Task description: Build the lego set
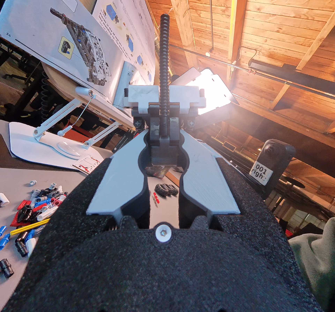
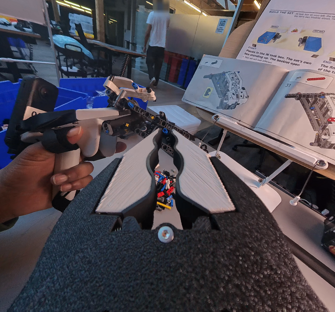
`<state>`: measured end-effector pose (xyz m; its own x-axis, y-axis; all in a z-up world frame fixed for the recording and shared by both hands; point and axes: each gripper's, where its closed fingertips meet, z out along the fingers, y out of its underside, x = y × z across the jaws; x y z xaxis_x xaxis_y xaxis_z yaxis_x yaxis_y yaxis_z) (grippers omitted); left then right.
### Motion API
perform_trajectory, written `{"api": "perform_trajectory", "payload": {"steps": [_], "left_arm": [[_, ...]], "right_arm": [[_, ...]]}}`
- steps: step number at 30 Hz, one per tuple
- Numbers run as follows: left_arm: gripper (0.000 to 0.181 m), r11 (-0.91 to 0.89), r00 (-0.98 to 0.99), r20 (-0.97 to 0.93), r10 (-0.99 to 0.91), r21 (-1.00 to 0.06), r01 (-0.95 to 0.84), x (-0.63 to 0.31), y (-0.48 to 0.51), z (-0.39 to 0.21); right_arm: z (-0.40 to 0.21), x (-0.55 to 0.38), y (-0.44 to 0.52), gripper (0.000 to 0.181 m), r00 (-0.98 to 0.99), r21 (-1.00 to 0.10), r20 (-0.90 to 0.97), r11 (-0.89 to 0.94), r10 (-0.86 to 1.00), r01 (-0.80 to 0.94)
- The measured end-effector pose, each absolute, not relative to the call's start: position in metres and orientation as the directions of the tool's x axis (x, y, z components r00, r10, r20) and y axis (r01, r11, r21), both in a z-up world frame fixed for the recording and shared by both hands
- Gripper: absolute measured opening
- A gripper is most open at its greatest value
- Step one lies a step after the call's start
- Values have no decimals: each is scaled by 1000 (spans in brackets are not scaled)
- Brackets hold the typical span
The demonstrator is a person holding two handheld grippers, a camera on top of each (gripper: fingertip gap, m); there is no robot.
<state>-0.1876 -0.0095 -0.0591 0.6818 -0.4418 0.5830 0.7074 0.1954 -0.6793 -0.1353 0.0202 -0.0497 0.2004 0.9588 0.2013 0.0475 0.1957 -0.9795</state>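
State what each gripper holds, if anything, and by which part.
Both grip the partly built grey, black and white lego model: the left gripper by its dark grey end block, the right gripper by the long black holed beam.

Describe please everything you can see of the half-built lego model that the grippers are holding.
The lego model is a partly built frame of dark grey and black plastic beams with holes, with white panels at one end, blue pins and small yellow axle ends. A long black beam runs along it. It is held above the table, tilted. The left gripper is shut on its dark end; the right gripper closes on the long beam. Nothing else touches it.
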Motion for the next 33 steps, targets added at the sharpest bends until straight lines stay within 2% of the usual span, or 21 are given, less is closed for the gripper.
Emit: {"api": "perform_trajectory", "payload": {"steps": [11, 15, 20, 24, 28, 33], "left_arm": [[26, 179, 665, 579, -472, -676, 715, -181, -9, -58], [26, 175, 657, 583, -478, -669, 722, -183, -11, -57], [26, 140, 643, 576, -505, -681, 719, -178, -11, -58], [26, 100, 655, 550, -519, -721, 685, -166, -8, -61], [26, 64, 667, 510, -544, -767, 639, -150, -7, -62], [26, 47, 687, 516, -511, -782, 622, -149, -4, -65]], "right_arm": [[-50, -135, 20, 3, 200, -975, 222, 214, 954, 60], [-36, -127, 21, 5, 142, -948, 316, 307, 938, 87], [-39, -104, 20, 16, -77, -842, 501, 506, 862, 187], [-53, -97, 28, 16, -105, -704, 656, 656, 748, 272], [-71, -101, 37, 16, -120, -656, 685, 681, 718, 326], [-75, -105, 36, 7, -119, -577, 770, 764, 627, 290]]}}
